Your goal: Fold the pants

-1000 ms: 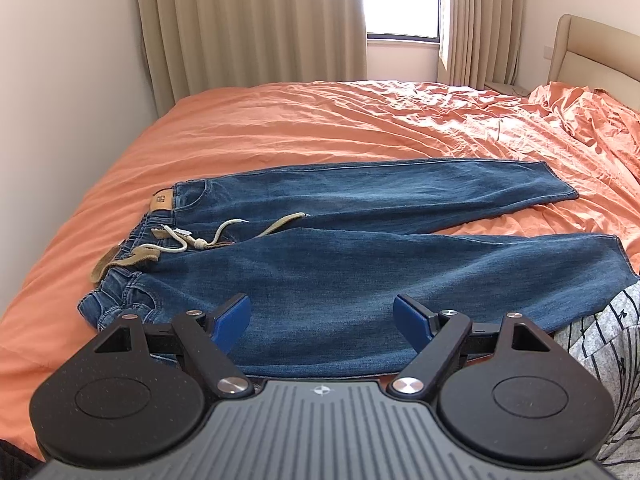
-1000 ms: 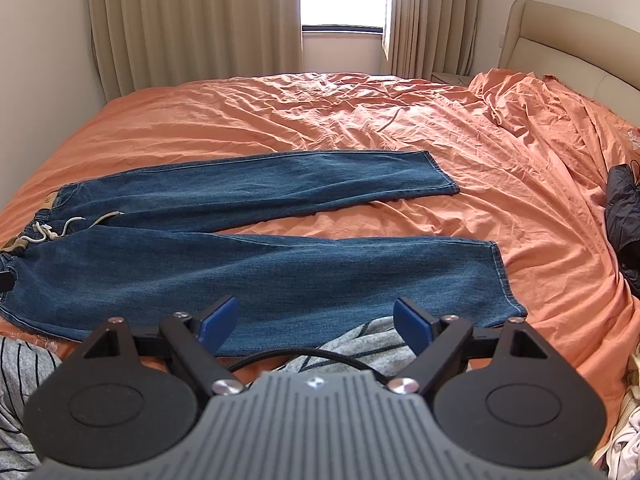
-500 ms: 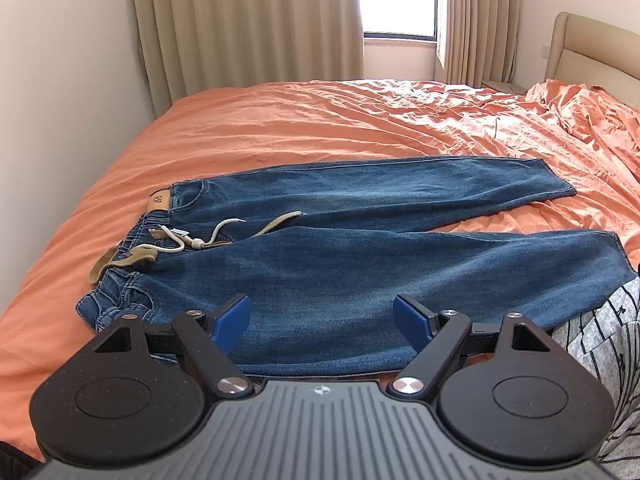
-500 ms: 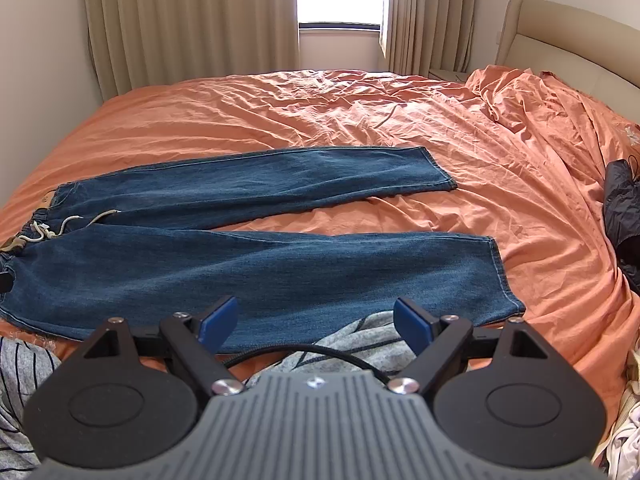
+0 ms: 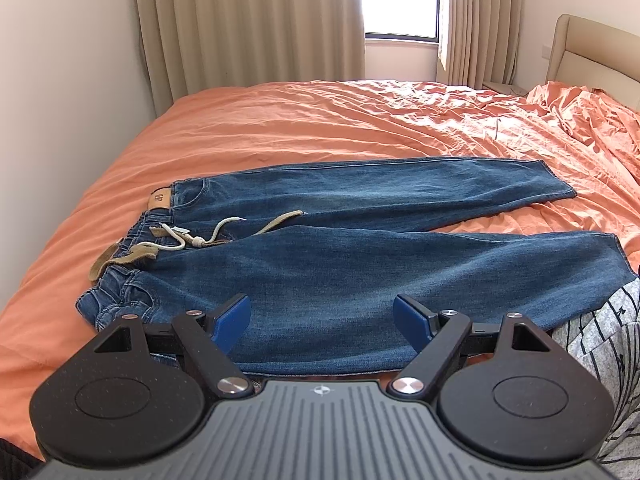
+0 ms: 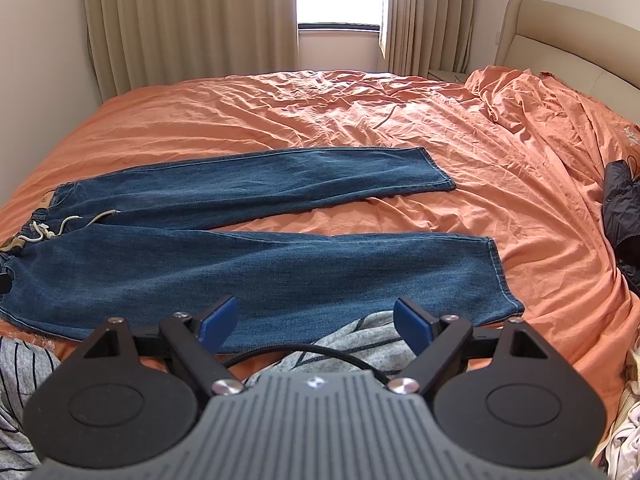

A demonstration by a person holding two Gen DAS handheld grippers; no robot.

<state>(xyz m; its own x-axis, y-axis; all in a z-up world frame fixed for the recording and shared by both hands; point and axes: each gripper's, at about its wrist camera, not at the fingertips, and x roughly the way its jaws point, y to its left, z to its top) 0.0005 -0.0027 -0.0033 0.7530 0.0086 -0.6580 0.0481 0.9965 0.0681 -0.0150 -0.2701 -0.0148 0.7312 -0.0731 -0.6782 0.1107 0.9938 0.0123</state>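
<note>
One pair of jeans [image 5: 360, 264] flat on bed [image 5: 280, 128], two claws, left claw [image 5: 322, 322] and right claw [image 6: 316, 320], both spread

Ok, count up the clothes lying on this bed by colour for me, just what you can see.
Blue: 1, the jeans
Grey striped: 1, a garment at the near edge
Black: 1, a garment on the right
Total: 3

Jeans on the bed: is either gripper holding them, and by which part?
Nothing is held. The left gripper and right gripper are both open above the jeans, which lie flat.
</note>
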